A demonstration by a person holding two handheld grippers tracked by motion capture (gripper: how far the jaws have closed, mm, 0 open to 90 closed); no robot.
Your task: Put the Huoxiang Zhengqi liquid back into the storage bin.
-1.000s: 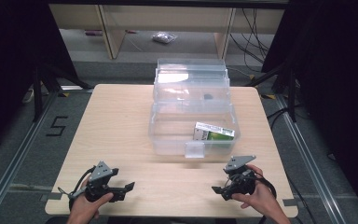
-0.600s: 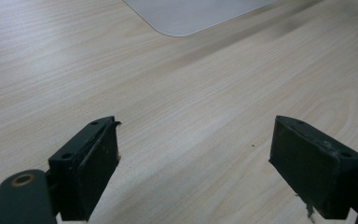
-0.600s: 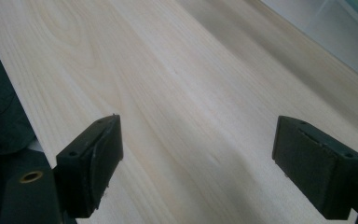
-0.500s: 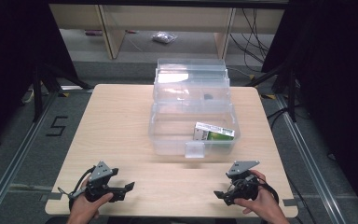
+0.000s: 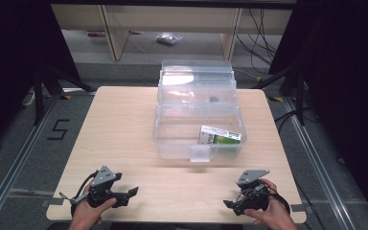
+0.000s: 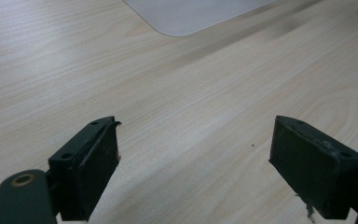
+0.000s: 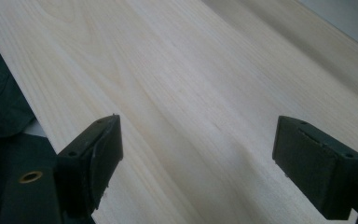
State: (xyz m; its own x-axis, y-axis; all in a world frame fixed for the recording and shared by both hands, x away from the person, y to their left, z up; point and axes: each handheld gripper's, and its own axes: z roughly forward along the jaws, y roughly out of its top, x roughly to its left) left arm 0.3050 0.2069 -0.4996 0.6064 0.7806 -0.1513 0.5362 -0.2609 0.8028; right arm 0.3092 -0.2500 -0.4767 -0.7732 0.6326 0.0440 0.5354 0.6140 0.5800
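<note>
A clear plastic box (image 5: 172, 139) stands on the middle of the wooden table (image 5: 120, 129), with its clear lid (image 5: 196, 86) swung back behind it. Inside, at the right, lies a green and white carton (image 5: 219, 135). My left gripper (image 5: 131, 193) rests near the front left edge, held by a hand, jaws pointing right. In the left gripper view it (image 6: 193, 140) is open over bare wood. My right gripper (image 5: 229, 205) sits near the front right edge, jaws pointing left. In the right gripper view it (image 7: 196, 140) is open, with nothing between the jaws.
A corner of the clear box (image 6: 191, 14) shows at the top of the left gripper view. The table's front edge and dark floor (image 7: 0, 93) lie at the left of the right gripper view. Shelving (image 5: 110, 28) and a small bag (image 5: 168, 38) sit beyond the table.
My right gripper has drawn back toward the table's front edge and sits a little lower in the high view. The left gripper has stayed put.
</note>
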